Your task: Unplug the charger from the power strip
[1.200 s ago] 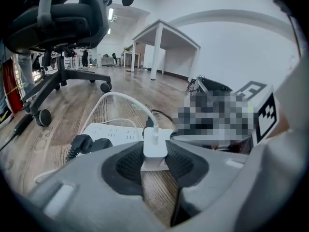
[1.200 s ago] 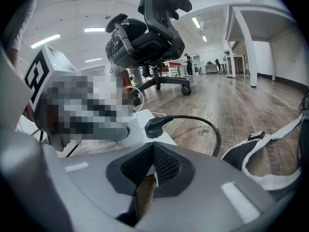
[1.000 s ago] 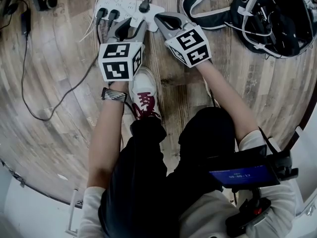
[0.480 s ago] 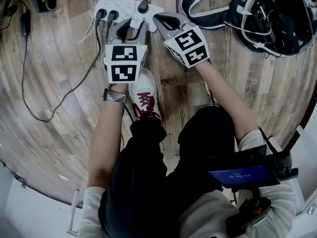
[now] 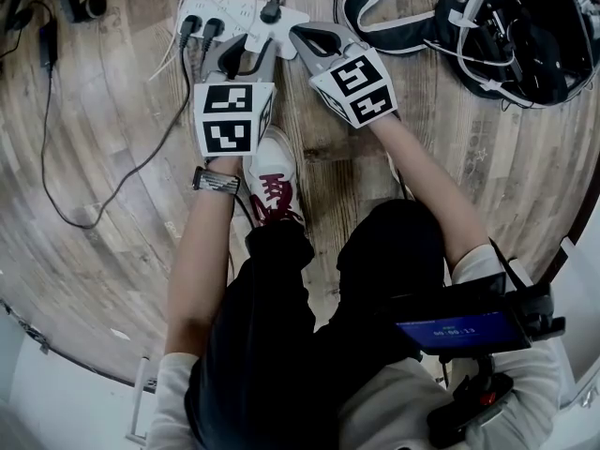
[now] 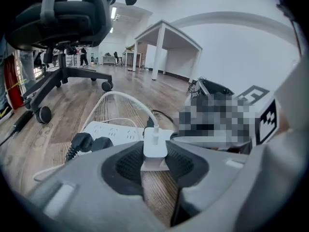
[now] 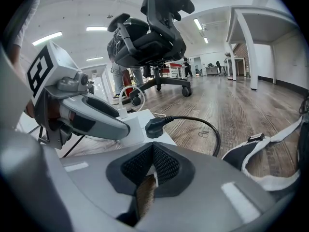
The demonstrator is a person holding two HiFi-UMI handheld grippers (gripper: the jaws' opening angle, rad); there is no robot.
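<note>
A white power strip point(image 5: 234, 9) lies on the wooden floor with two black plugs point(image 5: 202, 28) at its left and one black plug point(image 5: 273, 12) further right. In the left gripper view a white charger point(image 6: 155, 149) with a white cable point(image 6: 128, 100) stands at the strip's point(image 6: 116, 129) near edge. My left gripper point(image 6: 154, 157) is shut on it, a pad against each side. I cannot tell whether its prongs sit in the socket. My right gripper point(image 5: 302, 36) is shut, its tips down at the strip's right end point(image 7: 128, 124) near the black plug point(image 7: 155, 124).
A black harness with straps point(image 5: 506, 26) lies at the right of the floor. A thin black cable point(image 5: 56, 139) loops at the left. The person's shoe point(image 5: 272, 181) stands just behind the left gripper. An office chair point(image 6: 72, 23) and a white table point(image 6: 166, 42) stand beyond the strip.
The left gripper has rolled a little about its own axis, so its marker cube faces up more squarely. The right gripper and the power strip have kept still.
</note>
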